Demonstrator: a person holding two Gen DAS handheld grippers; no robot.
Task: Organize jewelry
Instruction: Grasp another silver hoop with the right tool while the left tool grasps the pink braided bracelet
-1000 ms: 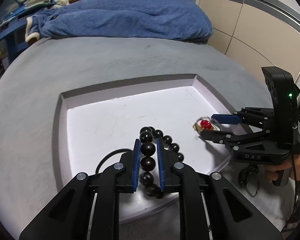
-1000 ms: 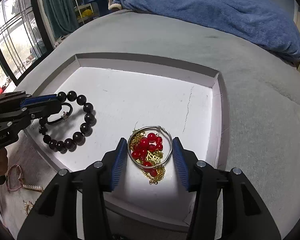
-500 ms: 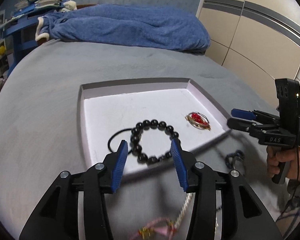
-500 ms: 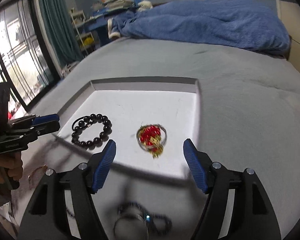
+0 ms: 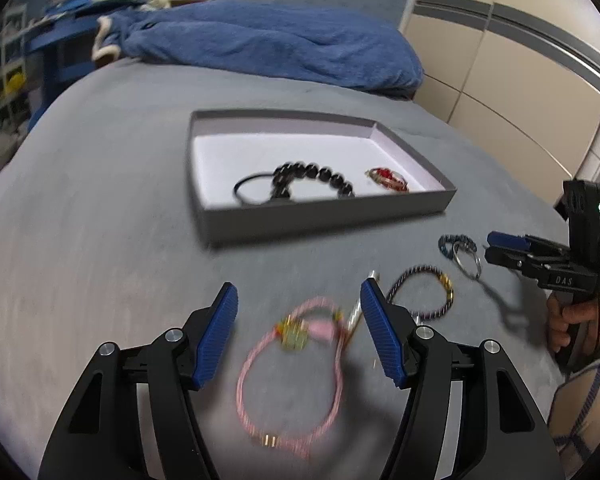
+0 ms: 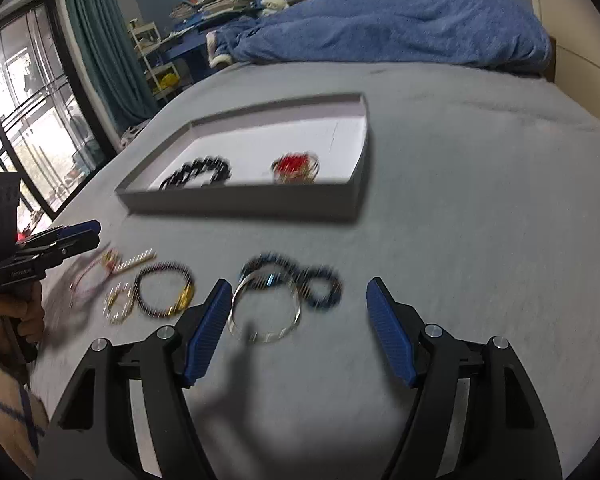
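A shallow grey tray (image 5: 320,210) (image 6: 240,200) on the grey bed holds a black bead bracelet (image 5: 320,174) (image 6: 198,172), a black hair tie (image 5: 248,190) and red beads in a silver ring (image 5: 386,176) (image 6: 296,166). My left gripper (image 5: 298,285) (image 6: 80,236) hovers over a pink cord bracelet (image 5: 292,364); its jaws are opening and grip nothing. My right gripper (image 6: 299,281) (image 5: 496,246) stands open above a silver bangle (image 6: 264,312) and a blue beaded bracelet (image 6: 300,280). A dark braided bracelet with a gold clasp (image 5: 420,292) (image 6: 164,294) lies between the two.
A small gold piece (image 6: 118,304) and a thin metal bar (image 6: 136,260) lie near the pink bracelet. A blue blanket (image 5: 260,48) is heaped at the far end of the bed. Wardrobe doors (image 5: 500,80) stand on the right, a window (image 6: 20,120) on the left.
Both grippers let go and pulled back from the tray toward the loose jewelry. The black bead bracelet and the red-bead ring now lie free in the tray. Both jaws stand wider.
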